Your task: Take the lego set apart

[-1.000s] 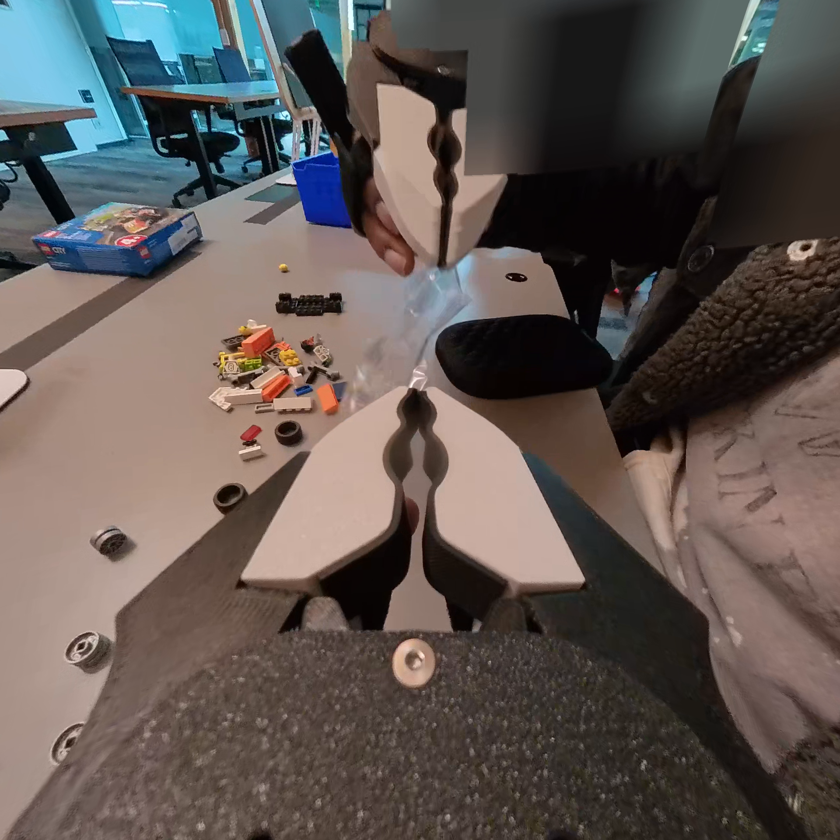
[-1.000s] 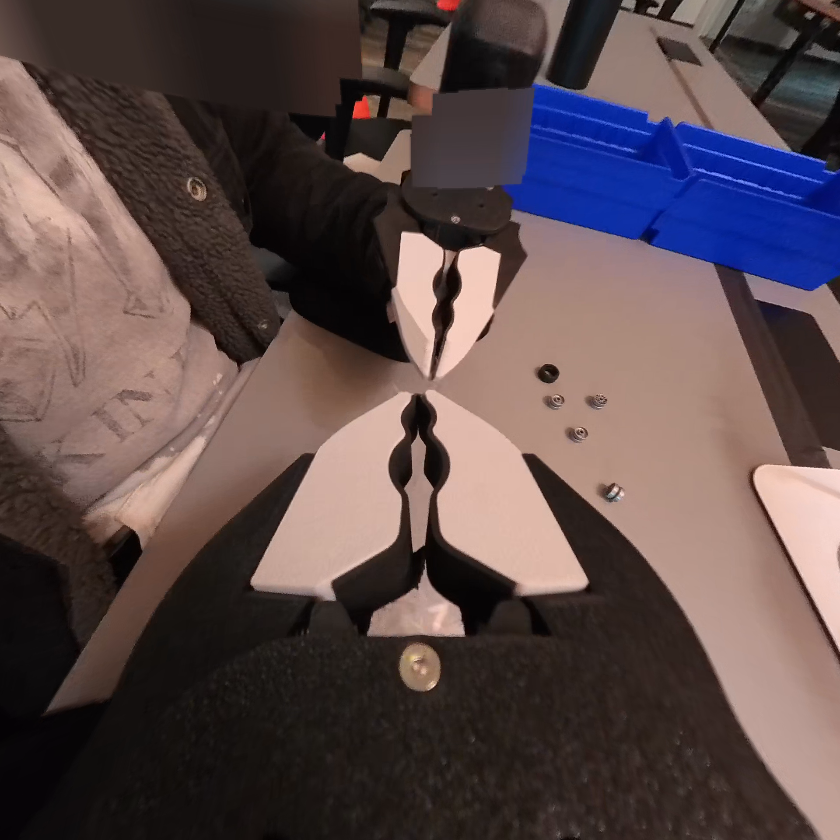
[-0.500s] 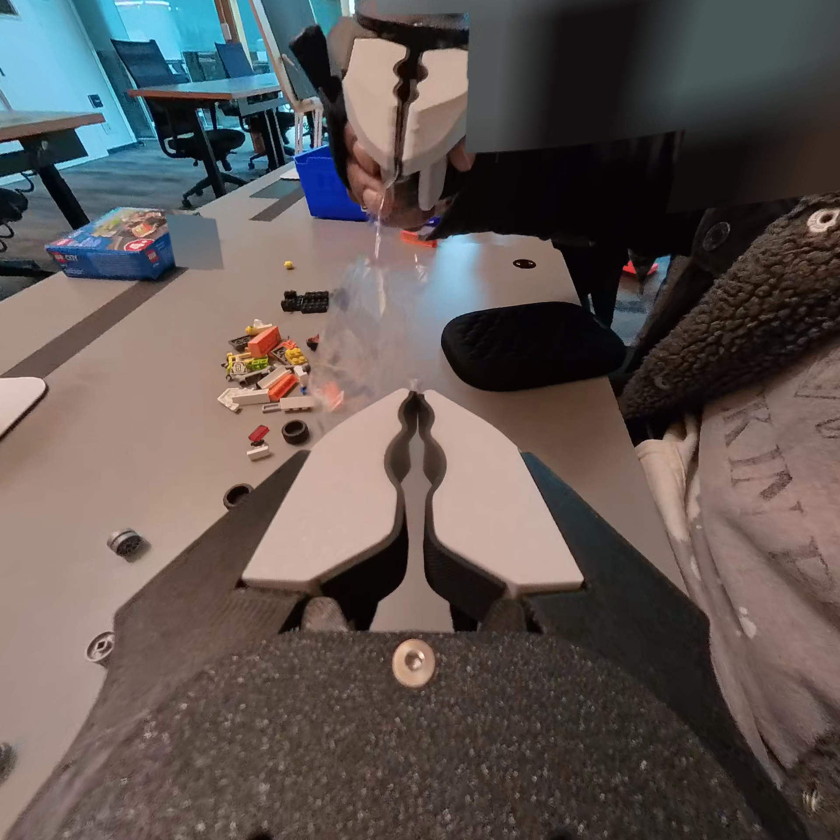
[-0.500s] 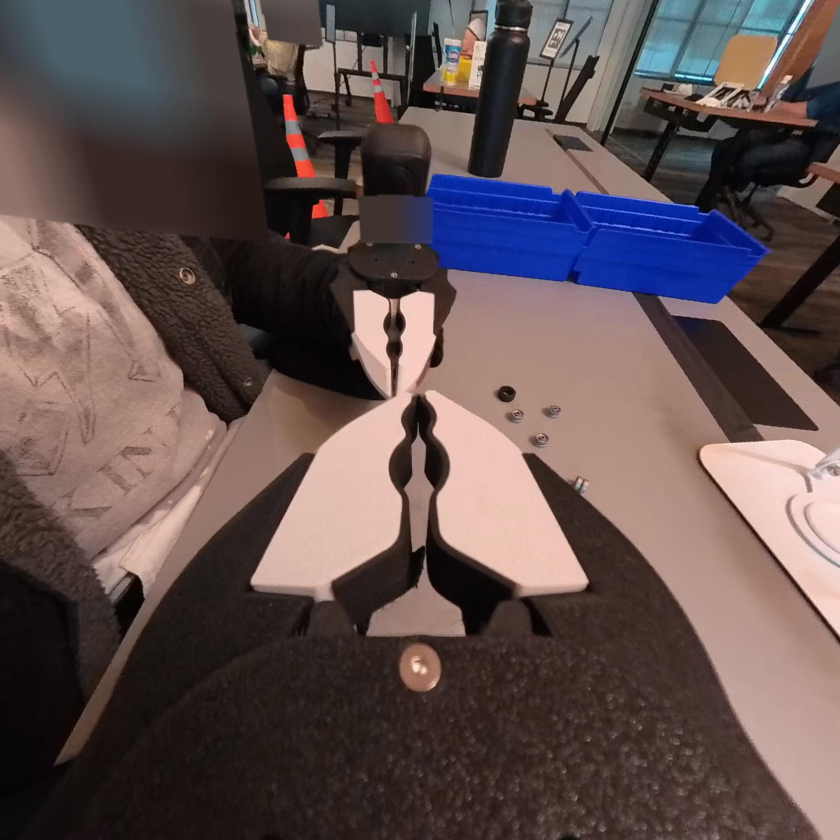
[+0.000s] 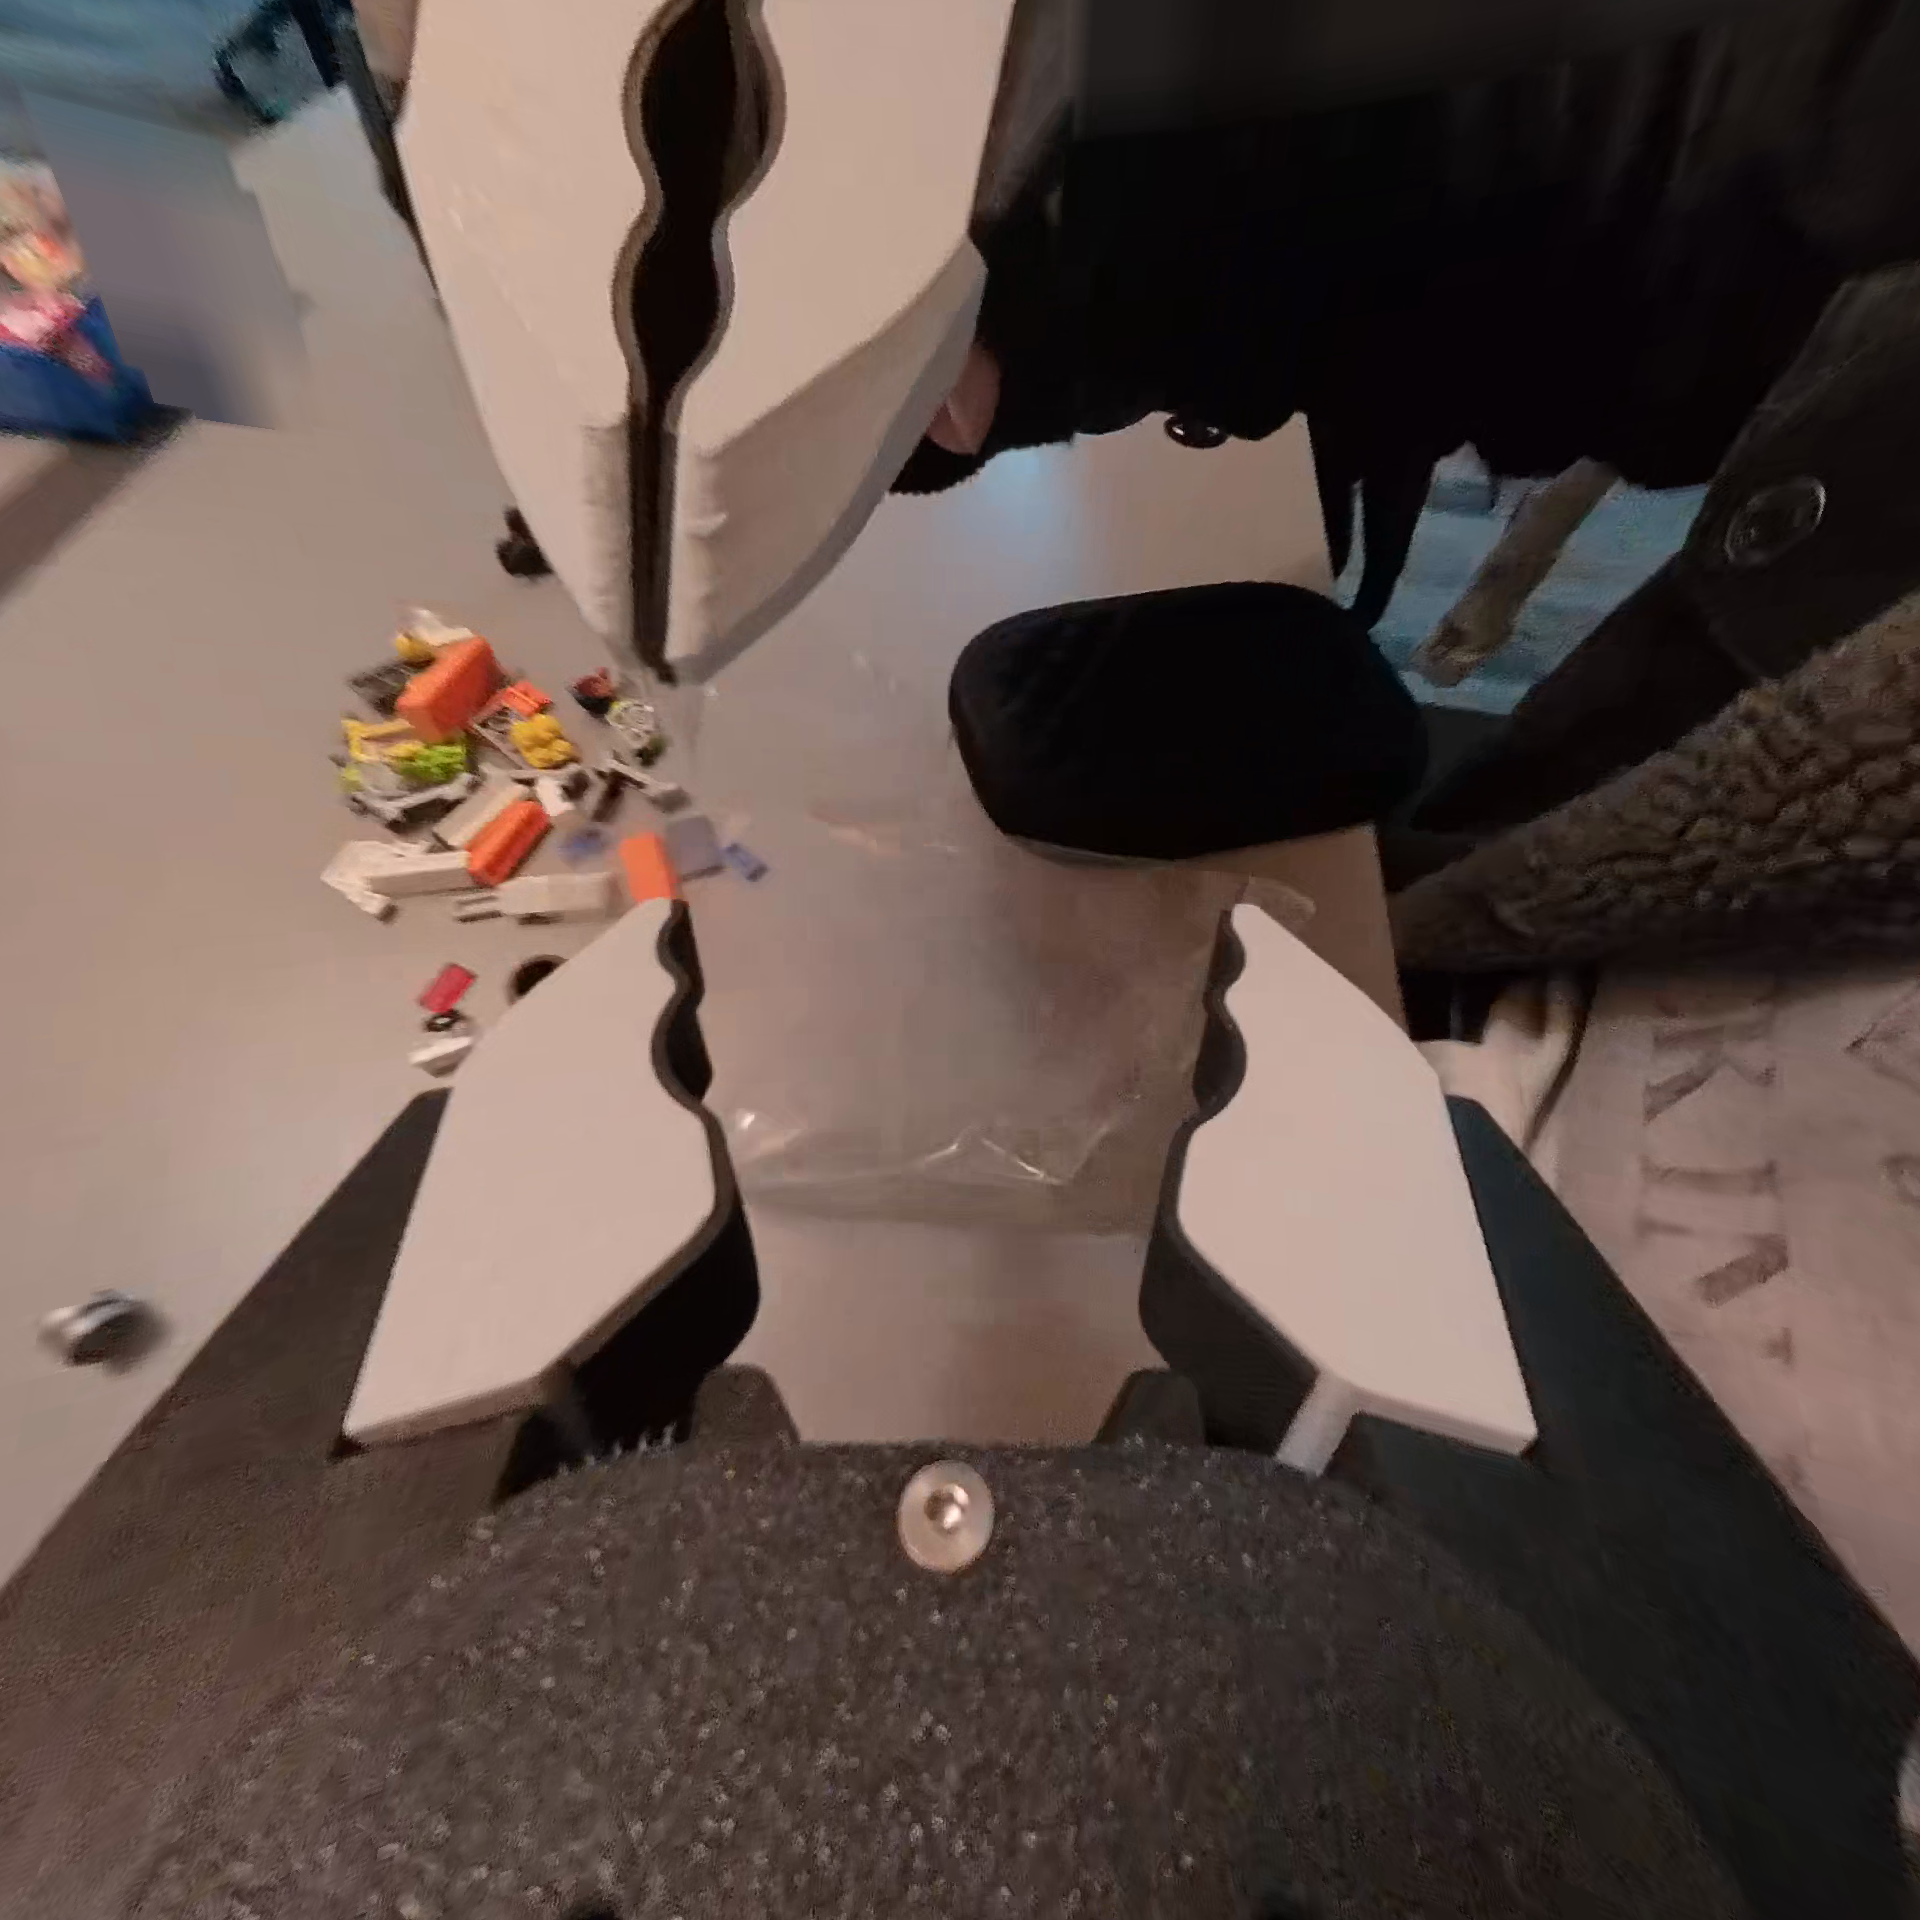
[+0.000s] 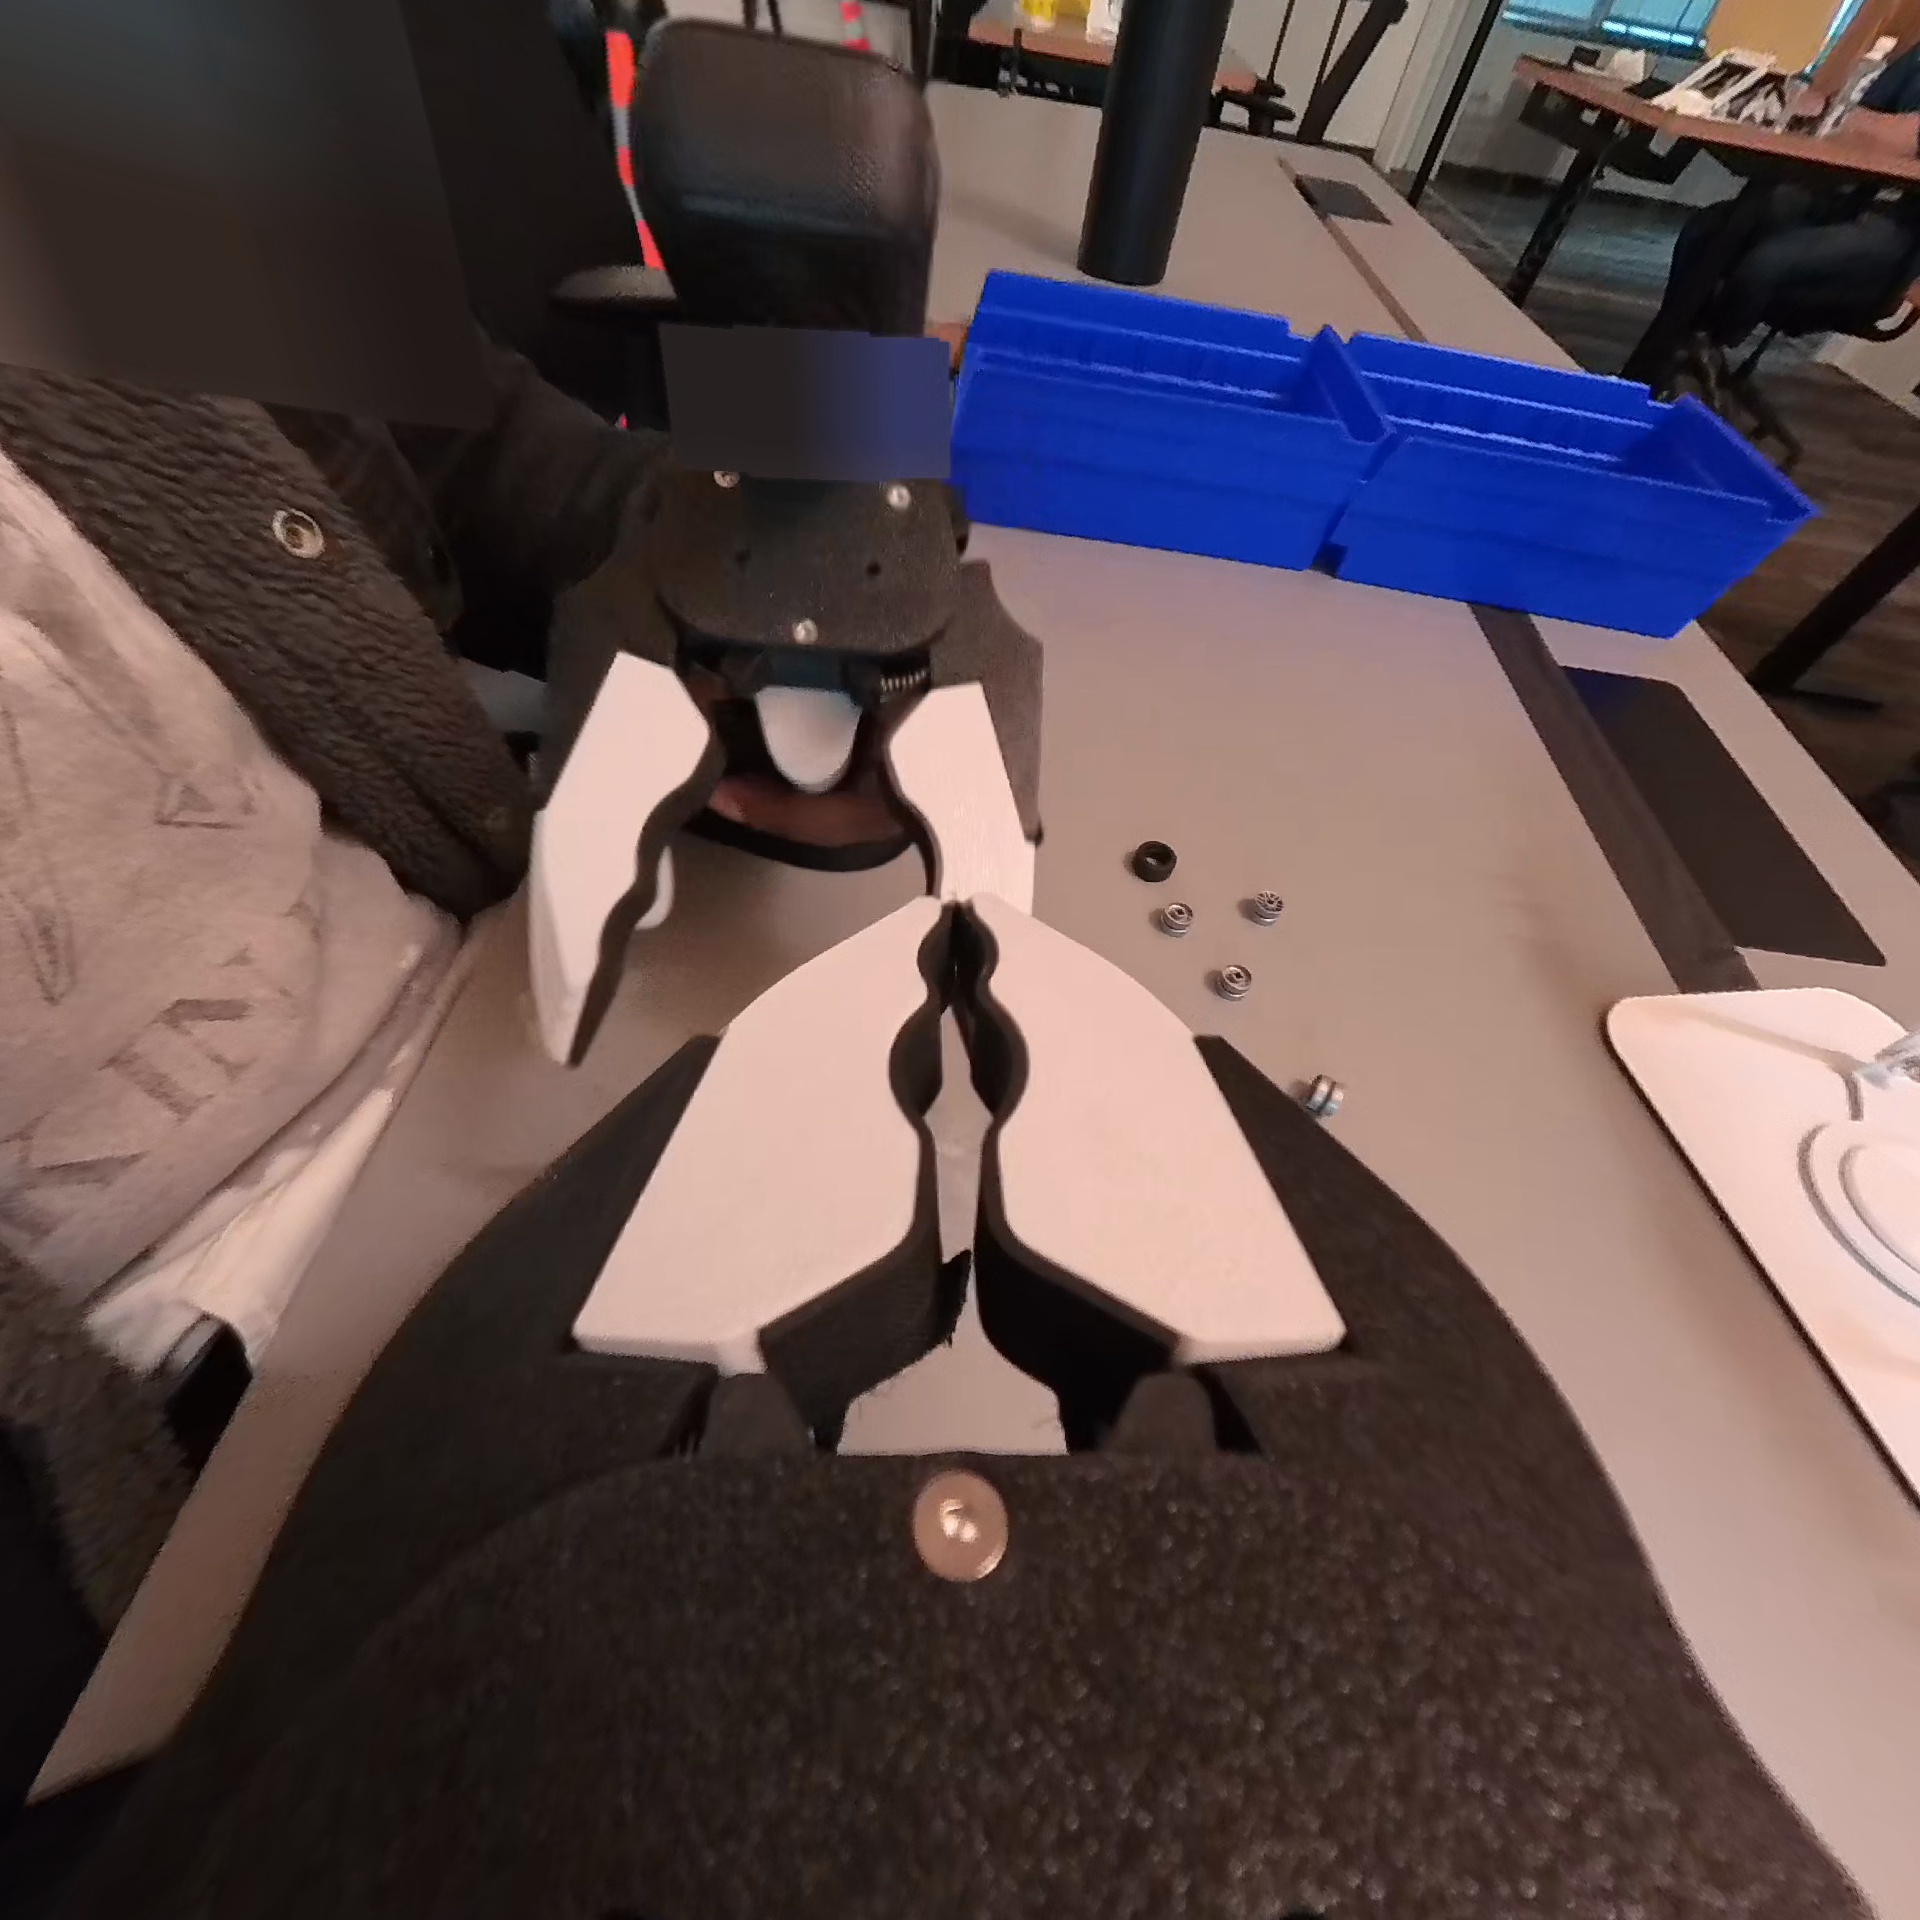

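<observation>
Loosely heaped, the lego pieces (image 5: pixel 499 790) lie on the table (image 5: pixel 187 1039), left of both grippers. Left gripper (image 5: pixel 951 935) gapes wide over a clear bag (image 5: pixel 935 1081); right gripper (image 5: pixel 649 649) pinches the bag's top.

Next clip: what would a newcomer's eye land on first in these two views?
Probably the right tongs, shut and hanging large in the left wrist view over a clear plastic bag that droops to the grey table. The left tongs gape wide open on either side of the bag. Next, the bright heap of loose lego pieces on the table left of the bag, and in the right wrist view the two blue bins at the far edge.
</observation>
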Available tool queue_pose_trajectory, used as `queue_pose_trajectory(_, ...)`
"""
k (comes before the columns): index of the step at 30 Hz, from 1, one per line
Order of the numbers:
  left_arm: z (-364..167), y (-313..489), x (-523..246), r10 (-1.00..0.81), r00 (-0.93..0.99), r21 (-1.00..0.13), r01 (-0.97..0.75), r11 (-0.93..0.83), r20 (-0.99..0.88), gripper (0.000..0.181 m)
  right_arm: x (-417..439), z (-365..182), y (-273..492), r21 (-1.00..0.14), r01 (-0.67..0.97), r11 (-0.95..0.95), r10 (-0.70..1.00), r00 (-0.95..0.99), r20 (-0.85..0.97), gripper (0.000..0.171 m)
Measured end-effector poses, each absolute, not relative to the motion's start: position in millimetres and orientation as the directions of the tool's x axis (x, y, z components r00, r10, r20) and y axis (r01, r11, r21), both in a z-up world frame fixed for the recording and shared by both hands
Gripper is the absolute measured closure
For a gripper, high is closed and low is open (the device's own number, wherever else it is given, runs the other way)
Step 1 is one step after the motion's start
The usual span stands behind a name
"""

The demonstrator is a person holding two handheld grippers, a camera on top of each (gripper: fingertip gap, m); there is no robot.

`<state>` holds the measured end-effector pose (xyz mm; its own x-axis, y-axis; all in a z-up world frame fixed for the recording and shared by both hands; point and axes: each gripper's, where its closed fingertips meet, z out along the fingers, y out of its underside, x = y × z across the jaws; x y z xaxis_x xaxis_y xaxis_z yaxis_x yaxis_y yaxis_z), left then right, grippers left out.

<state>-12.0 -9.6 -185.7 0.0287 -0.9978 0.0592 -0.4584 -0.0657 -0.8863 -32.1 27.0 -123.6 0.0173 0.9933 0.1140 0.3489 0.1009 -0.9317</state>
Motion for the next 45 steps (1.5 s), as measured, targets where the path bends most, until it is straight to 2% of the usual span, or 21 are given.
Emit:
queue_pose_trajectory(3,-180.2,-14.8,-7.0,-0.984,0.022,-0.891,-0.421,-0.168,0.175,0.080,-33.6,-123.0,30.9,-0.920,0.376,0.109,0.989,0.049,0.137,0.171)
queue_pose_trajectory(7,-157.9,-0.4,-15.4,-0.959,0.099,-0.905,-0.316,-0.284,0.267,0.081,-33.1,-121.2,39.2,-0.911,0.399,0.108,0.982,0.103,0.161,0.171)
queue_pose_trajectory(12,-149.1,0.4,-23.0,-0.951,0.219,-0.904,-0.323,-0.281,0.217,0.081,-31.4,-128.0,59.0,-0.870,0.490,0.055,0.952,0.239,0.194,0.171)
queue_pose_trajectory(18,-164.1,20.1,-25.4,-0.905,0.410,-0.899,-0.348,-0.267,0.110,0.077,-28.4,-128.1,78.3,-0.834,0.545,-0.085,0.894,0.411,0.177,0.171)
queue_pose_trajectory(23,-174.9,38.4,-8.3,-0.865,0.502,-0.878,-0.418,-0.235,-0.007,0.077,-37.3,-127.3,78.3,-0.815,0.563,-0.140,0.871,0.461,0.169,0.171)
queue_pose_trajectory(24,-183.2,46.6,-7.3,-0.851,0.523,-0.859,-0.454,-0.236,-0.042,0.080,-39.2,-126.2,77.6,-0.816,0.559,-0.145,0.871,0.464,0.163,0.171)
queue_pose_trajectory(25,-192.2,49.9,-5.7,-0.856,0.514,-0.835,-0.496,-0.239,-0.061,0.094,-40.8,-124.9,76.9,-0.819,0.554,-0.151,0.870,0.468,0.156,0.171)
queue_pose_trajectory(26,-196.7,50.9,-4.2,-0.876,0.473,-0.826,-0.527,-0.198,-0.091,0.161,-41.5,-123.7,76.4,-0.821,0.549,-0.154,0.870,0.470,0.151,0.171)
queue_pose_trajectory(27,-197.5,62.4,-10.0,-0.851,0.495,-0.829,-0.541,-0.143,-0.176,0.181,-41.4,-122.5,76.5,-0.824,0.546,-0.151,0.869,0.471,0.153,0.171)
queue_pose_trajectory(28,-205.1,66.3,-18.0,-0.844,0.489,-0.790,-0.597,-0.139,-0.220,0.181,-40.4,-122.1,76.9,-0.825,0.546,-0.149,0.867,0.472,0.156,0.171)
queue_pose_trajectory(30,-198.5,62.8,-20.5,-0.861,0.479,-0.820,-0.553,-0.144,-0.172,0.181,-37.9,-121.8,76.9,-0.830,0.538,-0.148,0.867,0.473,0.153,0.171)
queue_pose_trajectory(45,-189.4,51.2,-39.4,-0.910,0.395,-0.851,-0.514,-0.104,-0.127,0.180,-16.2,-112.3,83.5,-0.857,0.495,-0.145,0.874,0.470,0.123,0.171)
